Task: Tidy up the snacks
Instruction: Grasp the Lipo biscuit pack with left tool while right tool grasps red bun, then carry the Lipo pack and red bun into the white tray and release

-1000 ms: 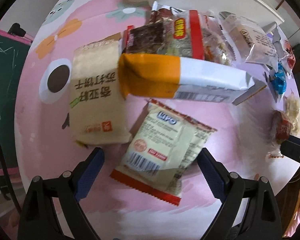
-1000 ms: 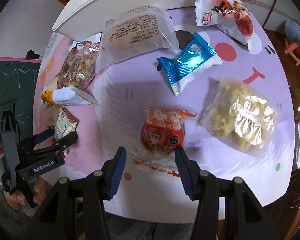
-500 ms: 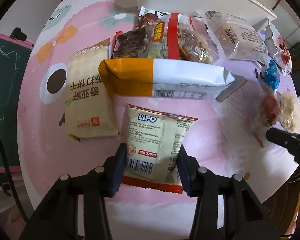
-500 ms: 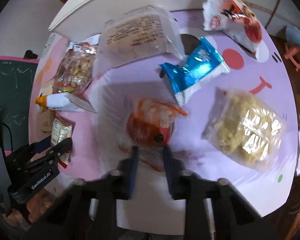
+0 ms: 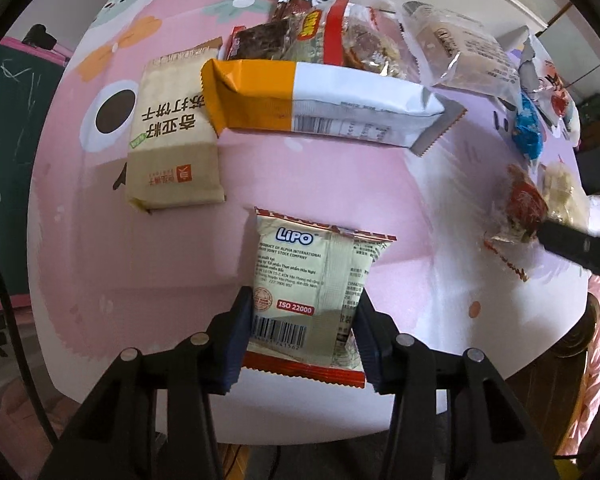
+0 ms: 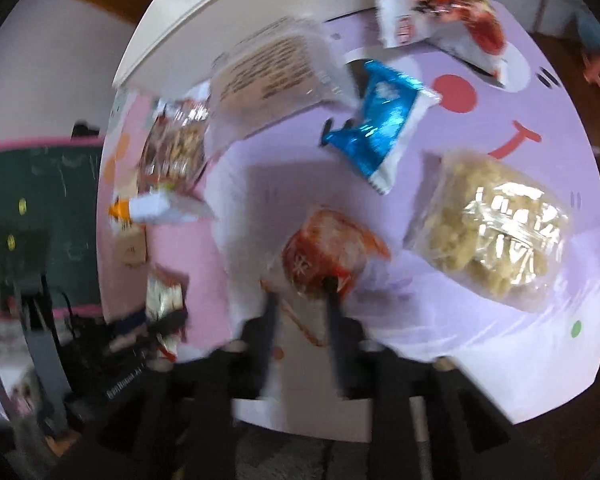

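My left gripper [image 5: 302, 312] is shut on the cream Lipo packet [image 5: 316, 280] at its barcode end, above the pink mat. My right gripper [image 6: 300, 300] is shut on the red snack packet [image 6: 324, 256], which is lifted and blurred; that packet also shows in the left wrist view [image 5: 522, 202]. An orange-and-white packet [image 5: 320, 100], a brown cracker packet [image 5: 172, 148] and several more snacks lie beyond the Lipo packet.
On the purple side lie a blue foil packet [image 6: 380, 128], a clear bag of pale pieces [image 6: 492, 224], a clear labelled bag [image 6: 276, 76] and a white-and-red packet [image 6: 440, 12]. A white box [image 6: 220, 28] stands at the table's far edge. A green chalkboard [image 5: 4, 160] stands left.
My left gripper closed on the Lipo packet and drew it toward the table's near edge. My right gripper closed on the red packet and lifted it; the right view turned left.
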`<state>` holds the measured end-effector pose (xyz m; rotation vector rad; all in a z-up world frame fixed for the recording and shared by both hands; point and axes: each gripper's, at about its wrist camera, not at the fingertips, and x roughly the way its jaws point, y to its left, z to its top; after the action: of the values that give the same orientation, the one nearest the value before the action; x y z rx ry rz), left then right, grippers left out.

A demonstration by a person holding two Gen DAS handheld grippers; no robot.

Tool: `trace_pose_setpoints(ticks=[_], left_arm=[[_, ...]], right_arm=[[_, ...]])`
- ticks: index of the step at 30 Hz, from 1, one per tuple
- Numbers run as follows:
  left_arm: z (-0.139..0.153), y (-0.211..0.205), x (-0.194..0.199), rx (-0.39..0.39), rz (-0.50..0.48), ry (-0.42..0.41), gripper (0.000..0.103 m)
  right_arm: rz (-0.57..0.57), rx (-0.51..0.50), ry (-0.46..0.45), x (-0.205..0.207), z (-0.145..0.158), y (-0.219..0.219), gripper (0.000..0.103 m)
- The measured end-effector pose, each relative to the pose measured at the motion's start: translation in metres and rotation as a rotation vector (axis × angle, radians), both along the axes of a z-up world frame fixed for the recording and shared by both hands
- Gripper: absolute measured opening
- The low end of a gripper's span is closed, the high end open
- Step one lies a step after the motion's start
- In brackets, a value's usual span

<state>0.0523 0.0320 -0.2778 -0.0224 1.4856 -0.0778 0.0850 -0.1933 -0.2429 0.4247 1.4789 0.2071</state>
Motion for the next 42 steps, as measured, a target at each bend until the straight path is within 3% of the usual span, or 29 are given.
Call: trace_pose_setpoints(ticks=[2, 8, 13, 20, 25, 33, 34, 42], left_arm=[[0.004, -0.004, -0.005, -0.006, -0.003, -0.011, 0.046], [0.011, -0.010, -0.007, -0.015, -0.004, -0.029, 0.046], [0.025, -0.003, -0.011, -0.026, 0.000, -0.038, 0.046], [0.073, 0.005, -0.003, -0.039, -0.013, -0.112, 0.046], [0.125, 0.001, 0.012, -0.038, -0.035, -0.219, 0.046], [0.229, -0.012, 0.066, -0.040, -0.097, -0.433, 0.046], [0.240, -0.013, 0.074, -0.039, -0.100, -0.454, 0.046], [0.298, -0.026, 0.145, -0.006, -0.122, -0.587, 0.047]], right_arm=[[-0.053, -0.005, -0.012, -0.001, 0.002, -0.008, 0.050], [-0.111, -0.074, 0.039, 0.010, -0.012, -0.008, 0.051], [-0.029, -0.169, 0.036, 0.013, -0.022, 0.022, 0.049], [0.091, -0.235, -0.041, 0.010, -0.003, 0.044, 0.045], [0.130, -0.253, -0.183, 0.013, 0.052, 0.052, 0.045], [0.126, -0.327, -0.482, 0.038, 0.160, 0.049, 0.045], [0.118, -0.342, -0.542, 0.045, 0.187, 0.047, 0.045], [0.067, -0.385, -0.674, 0.087, 0.243, 0.045, 0.046]])
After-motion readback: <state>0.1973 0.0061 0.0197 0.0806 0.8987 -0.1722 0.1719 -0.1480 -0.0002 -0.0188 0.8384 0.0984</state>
